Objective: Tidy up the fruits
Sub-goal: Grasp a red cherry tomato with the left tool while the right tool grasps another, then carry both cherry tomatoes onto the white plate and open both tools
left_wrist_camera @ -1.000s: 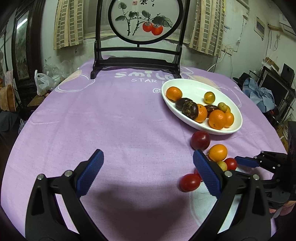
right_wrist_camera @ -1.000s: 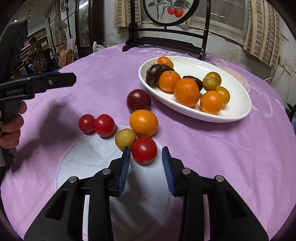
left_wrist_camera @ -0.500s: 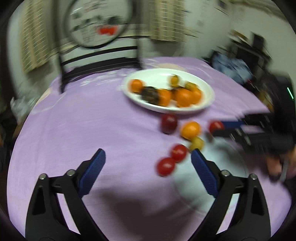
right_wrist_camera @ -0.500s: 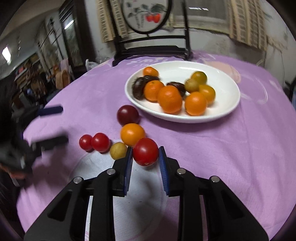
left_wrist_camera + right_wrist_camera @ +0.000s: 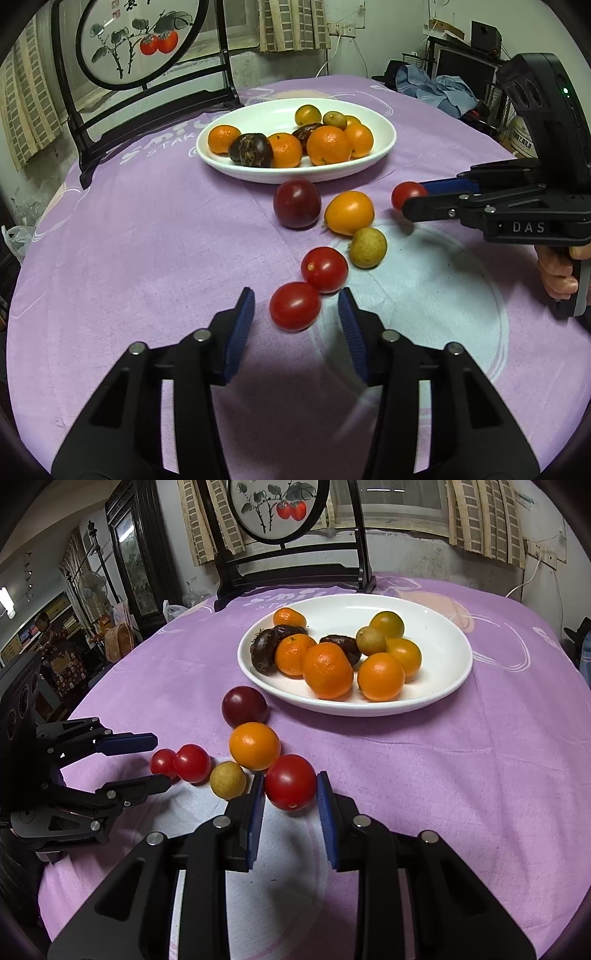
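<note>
- Right gripper (image 5: pixel 290 794): clamped on a red tomato (image 5: pixel 290 787), both blue pads touching its sides; tomato raised off the cloth, its shadow visible below in the left wrist view.
- Left gripper (image 5: pixel 296 315): spread, pads either side of the nearest tomato (image 5: pixel 295 311) with gaps on both sides; that tomato resting on the cloth.
- Second tomato (image 5: pixel 324 269): on the cloth, touching the nearest tomato on its far side.
- Yellow-green fruit (image 5: pixel 368 247): just beside the second tomato, on the pale circle printed on the cloth.
- Orange fruit (image 5: pixel 349 212) and dark red plum (image 5: pixel 296 202): side by side on the cloth, between the yellow-green fruit and the plate.
- White plate (image 5: pixel 448 686): further back on the purple cloth (image 5: pixel 480 775); loaded with oranges, dark wrinkled fruits and small yellow-green fruits.
- Painted screen (image 5: pixel 277 506): upright at the far table edge behind the plate.
</note>
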### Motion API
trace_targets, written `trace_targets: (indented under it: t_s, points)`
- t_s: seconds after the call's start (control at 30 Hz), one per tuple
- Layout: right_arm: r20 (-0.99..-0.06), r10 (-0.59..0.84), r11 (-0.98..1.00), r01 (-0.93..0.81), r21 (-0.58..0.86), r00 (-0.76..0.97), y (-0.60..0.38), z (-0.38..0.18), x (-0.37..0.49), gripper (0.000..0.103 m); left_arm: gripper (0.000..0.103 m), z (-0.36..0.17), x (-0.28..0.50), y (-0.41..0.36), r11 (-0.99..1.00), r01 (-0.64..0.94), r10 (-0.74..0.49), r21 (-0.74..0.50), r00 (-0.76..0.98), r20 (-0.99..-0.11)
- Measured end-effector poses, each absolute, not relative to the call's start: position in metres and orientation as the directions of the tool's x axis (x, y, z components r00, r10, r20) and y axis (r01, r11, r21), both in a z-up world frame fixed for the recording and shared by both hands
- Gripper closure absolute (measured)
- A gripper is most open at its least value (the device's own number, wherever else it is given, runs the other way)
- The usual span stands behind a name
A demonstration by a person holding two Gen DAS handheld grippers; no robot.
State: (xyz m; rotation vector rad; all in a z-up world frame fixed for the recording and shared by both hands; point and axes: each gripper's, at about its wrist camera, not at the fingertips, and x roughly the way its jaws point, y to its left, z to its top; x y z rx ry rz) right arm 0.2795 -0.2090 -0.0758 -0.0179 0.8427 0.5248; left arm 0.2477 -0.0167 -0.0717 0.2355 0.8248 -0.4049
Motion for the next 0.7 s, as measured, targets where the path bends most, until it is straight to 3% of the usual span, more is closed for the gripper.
trace_targets:
  t_s: [0.13, 0.37, 0.7]
  points:
    - [-0.715, 0.433, 0.875, -0.446, 0.188, 0.549, -0.210, -0.076, 0.279, 0.075, 0.059, -0.075, 0.251, -0.020, 0.899, 0.436, -0.250, 0.050, 0.602, -0.759]
    - [-0.710, 0.428, 0.877, -0.447, 0.176, 0.559, -0.210, -0.074, 0.279, 0.075, 0.073, -0.081, 0.255, -0.019, 0.903, 0.427, -0.236, 0.051, 0.591, -0.771]
    - [-0.678, 0.474, 0.859, -0.463, 0.217, 0.562, -0.213, -0.067, 0.264, 0.074, 0.073, -0.068, 0.242, -0.015, 0.909, 0.417, -0.266, 0.020, 0.614, -0.743]
